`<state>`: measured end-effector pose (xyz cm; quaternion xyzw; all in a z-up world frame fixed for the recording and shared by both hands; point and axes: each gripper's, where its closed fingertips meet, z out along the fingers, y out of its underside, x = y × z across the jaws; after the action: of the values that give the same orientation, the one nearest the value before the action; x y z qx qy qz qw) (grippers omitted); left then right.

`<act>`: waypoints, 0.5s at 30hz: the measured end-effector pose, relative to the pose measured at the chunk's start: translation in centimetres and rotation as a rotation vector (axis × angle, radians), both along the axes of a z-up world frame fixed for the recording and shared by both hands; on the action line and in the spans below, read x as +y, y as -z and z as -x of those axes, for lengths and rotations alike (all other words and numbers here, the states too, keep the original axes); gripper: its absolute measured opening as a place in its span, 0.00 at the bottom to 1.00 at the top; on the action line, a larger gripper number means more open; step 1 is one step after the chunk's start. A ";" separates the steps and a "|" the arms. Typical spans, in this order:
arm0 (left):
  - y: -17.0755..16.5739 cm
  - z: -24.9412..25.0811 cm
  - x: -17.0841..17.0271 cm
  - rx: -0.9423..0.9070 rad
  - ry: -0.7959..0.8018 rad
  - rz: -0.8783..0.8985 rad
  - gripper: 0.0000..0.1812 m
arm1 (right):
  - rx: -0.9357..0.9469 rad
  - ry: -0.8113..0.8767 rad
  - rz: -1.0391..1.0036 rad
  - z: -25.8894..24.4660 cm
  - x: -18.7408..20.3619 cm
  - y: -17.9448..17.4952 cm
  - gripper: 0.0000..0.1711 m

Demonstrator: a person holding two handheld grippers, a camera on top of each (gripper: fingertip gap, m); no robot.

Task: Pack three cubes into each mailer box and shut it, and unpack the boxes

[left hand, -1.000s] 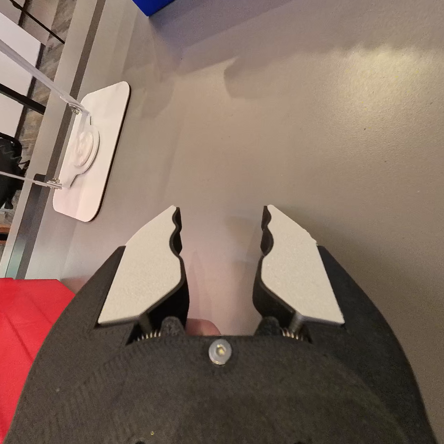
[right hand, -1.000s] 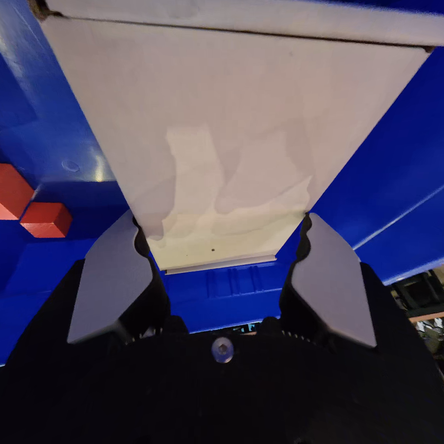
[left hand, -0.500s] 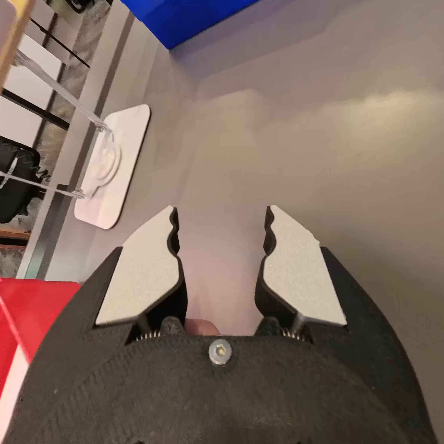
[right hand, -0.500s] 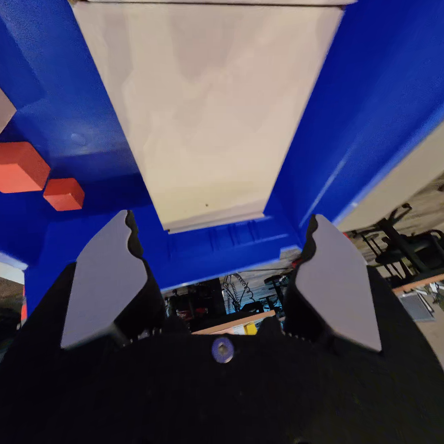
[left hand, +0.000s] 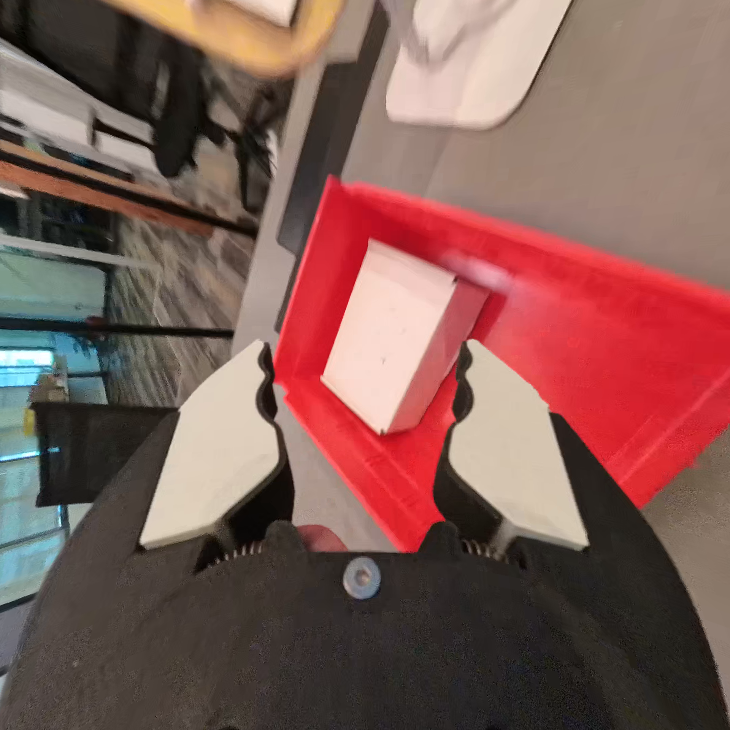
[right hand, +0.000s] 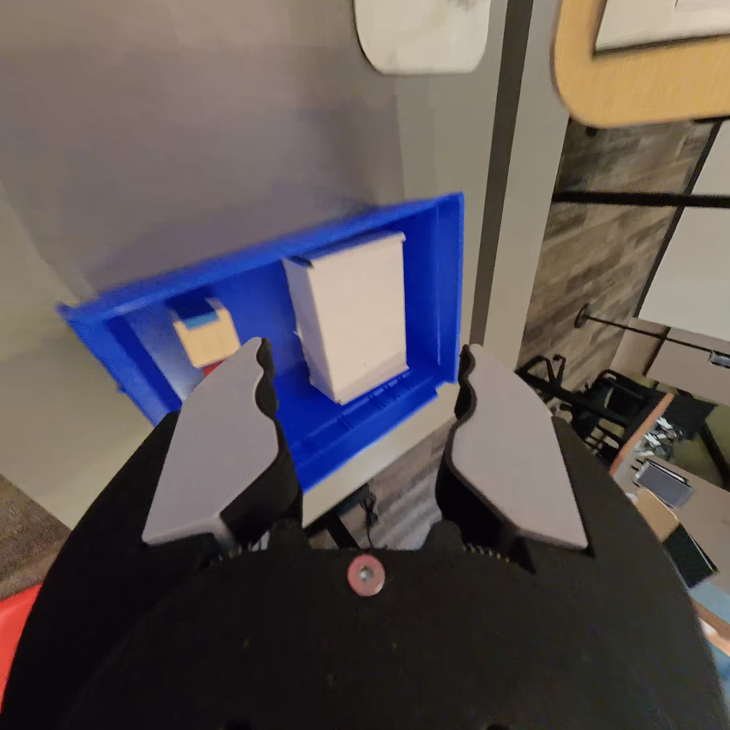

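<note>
Red bin [left hand: 592, 355] beside table edge [left hand: 276, 253]

A closed mailer box [left hand: 389, 339] lies inside a bin [left hand: 592, 355] near the table's [left hand: 632, 158] left edge — another mailer box [right hand: 351, 320] lies in a second bin [right hand: 448, 296] near its right edge, cubes [right hand: 205, 339] to that box's left.

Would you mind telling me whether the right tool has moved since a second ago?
Yes. The right tool has drawn back from the white mailer box in the blue bin; it was right at the box before.
</note>
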<state>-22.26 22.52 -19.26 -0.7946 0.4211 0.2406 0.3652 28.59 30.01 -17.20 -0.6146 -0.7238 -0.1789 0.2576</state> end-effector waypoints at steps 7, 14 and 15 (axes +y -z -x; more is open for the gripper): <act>6.3 6.1 4.4 0.078 0.041 0.339 0.62 | 0.188 -0.144 0.206 6.7 -10.1 5.1 0.46; 12.1 7.7 6.1 0.208 0.084 0.621 0.68 | 0.250 -0.250 0.441 12.0 -17.9 10.4 0.43; 13.0 8.2 5.8 0.220 0.076 0.668 0.68 | 0.256 -0.261 0.463 12.6 -18.7 10.9 0.43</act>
<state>-30.44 28.36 -32.25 -0.8233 0.5428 0.1598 0.0462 15.98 11.31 -28.09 -0.5764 -0.7799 0.1048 0.2205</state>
